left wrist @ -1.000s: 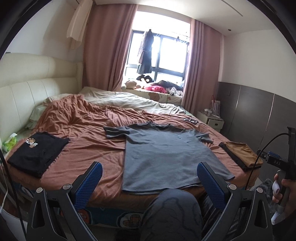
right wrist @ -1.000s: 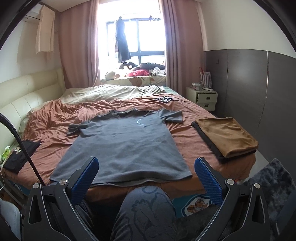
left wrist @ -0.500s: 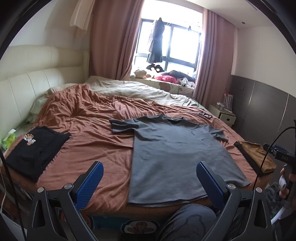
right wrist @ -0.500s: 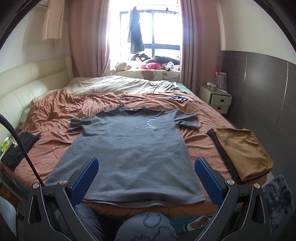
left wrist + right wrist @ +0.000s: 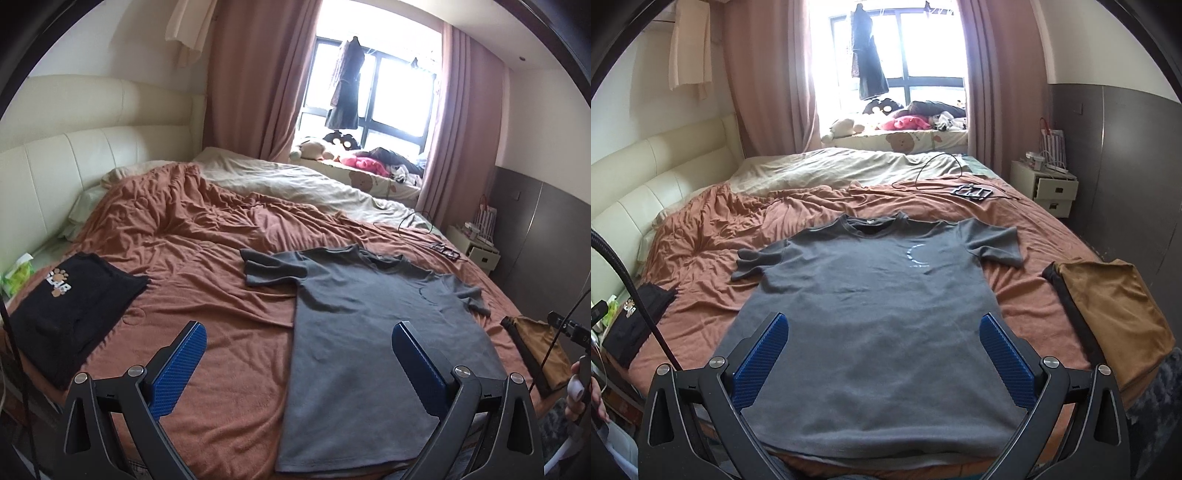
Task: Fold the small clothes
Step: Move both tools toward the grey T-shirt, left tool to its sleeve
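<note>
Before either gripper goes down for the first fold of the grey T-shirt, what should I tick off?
1. Grey short-sleeved T-shirt spread flat, front up: ok.
2. Both sleeves laid out: ok.
3. Left gripper open, empty: ok.
4. Right gripper open, empty: ok.
5. Folded brown cloth and folded black printed garment apart from the shirt: ok.
6. Near hem lying straight on the rust-coloured bedspread: cannot tell, partly hidden.

Grey T-shirt (image 5: 373, 332) spread flat (unfolded) on bed (image 5: 207, 266), left gripper (image 5: 299, 334) agape above
</note>
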`<control>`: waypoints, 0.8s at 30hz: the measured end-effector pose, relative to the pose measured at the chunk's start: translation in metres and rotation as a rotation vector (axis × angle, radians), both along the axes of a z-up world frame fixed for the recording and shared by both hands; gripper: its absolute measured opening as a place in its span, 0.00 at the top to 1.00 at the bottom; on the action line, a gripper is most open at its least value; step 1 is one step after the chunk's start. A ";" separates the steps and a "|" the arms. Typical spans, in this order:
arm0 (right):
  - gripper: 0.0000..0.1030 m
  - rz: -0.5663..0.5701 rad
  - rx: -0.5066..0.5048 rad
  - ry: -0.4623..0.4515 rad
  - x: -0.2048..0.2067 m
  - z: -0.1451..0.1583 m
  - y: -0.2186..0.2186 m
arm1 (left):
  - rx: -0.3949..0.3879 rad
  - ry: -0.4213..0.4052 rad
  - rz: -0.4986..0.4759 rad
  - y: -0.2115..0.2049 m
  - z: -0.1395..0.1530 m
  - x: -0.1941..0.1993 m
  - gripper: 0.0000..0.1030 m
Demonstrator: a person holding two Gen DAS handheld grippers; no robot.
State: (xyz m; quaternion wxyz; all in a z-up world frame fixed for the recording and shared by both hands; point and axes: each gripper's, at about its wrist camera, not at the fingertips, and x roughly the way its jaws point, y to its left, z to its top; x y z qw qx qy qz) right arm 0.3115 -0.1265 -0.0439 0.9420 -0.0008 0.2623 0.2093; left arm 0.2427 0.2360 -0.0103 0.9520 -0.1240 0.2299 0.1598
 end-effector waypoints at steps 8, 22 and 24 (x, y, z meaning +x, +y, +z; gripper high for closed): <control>0.00 0.045 0.007 -0.039 0.038 -0.016 0.016 | 0.056 0.104 -0.056 0.022 -0.001 0.066 0.02; 0.23 0.102 -0.060 -0.011 0.123 -0.031 0.067 | 0.028 0.166 -0.130 0.079 -0.007 0.167 0.15; 0.31 0.115 -0.073 0.026 0.140 -0.033 0.078 | 0.033 0.183 -0.134 0.088 -0.013 0.183 0.17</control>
